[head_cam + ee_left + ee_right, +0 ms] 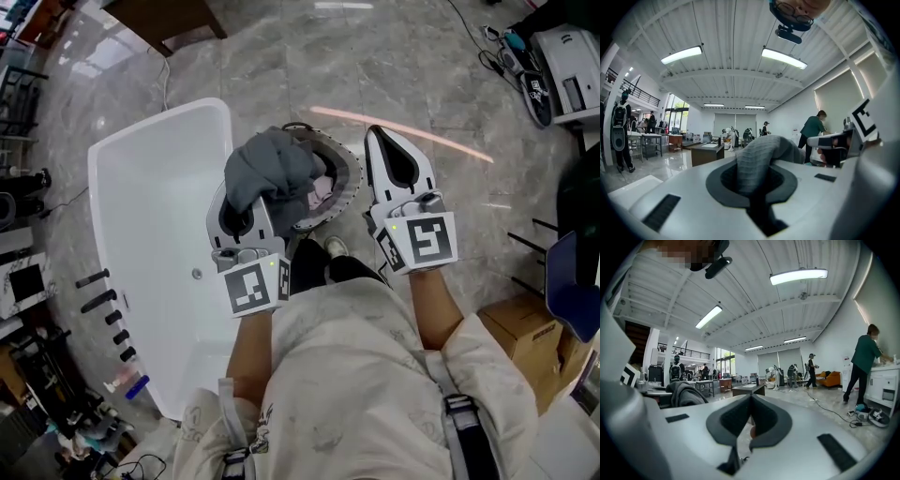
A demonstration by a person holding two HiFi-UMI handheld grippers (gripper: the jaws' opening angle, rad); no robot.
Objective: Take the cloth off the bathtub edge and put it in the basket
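Note:
A grey cloth point(272, 169) hangs bunched from my left gripper point(246, 199), which is shut on it, over the near left rim of the round basket point(352, 174). In the left gripper view the cloth point(761, 157) fills the pinch of that gripper point(753, 174) and drapes off to the right. The white bathtub point(159, 187) lies to the left of the basket. My right gripper point(380, 141) is level with the basket's right side, shut and empty. In the right gripper view its tips point(751, 398) meet, and the cloth point(684, 394) shows at the left.
Pale cloths point(323, 192) lie inside the basket. Dark bottles and handles point(103, 300) line the tub's left edge. A cardboard box point(520, 337) stands at the right, machines and cables point(558, 66) at the top right. The person's shoe point(335, 247) is near the basket.

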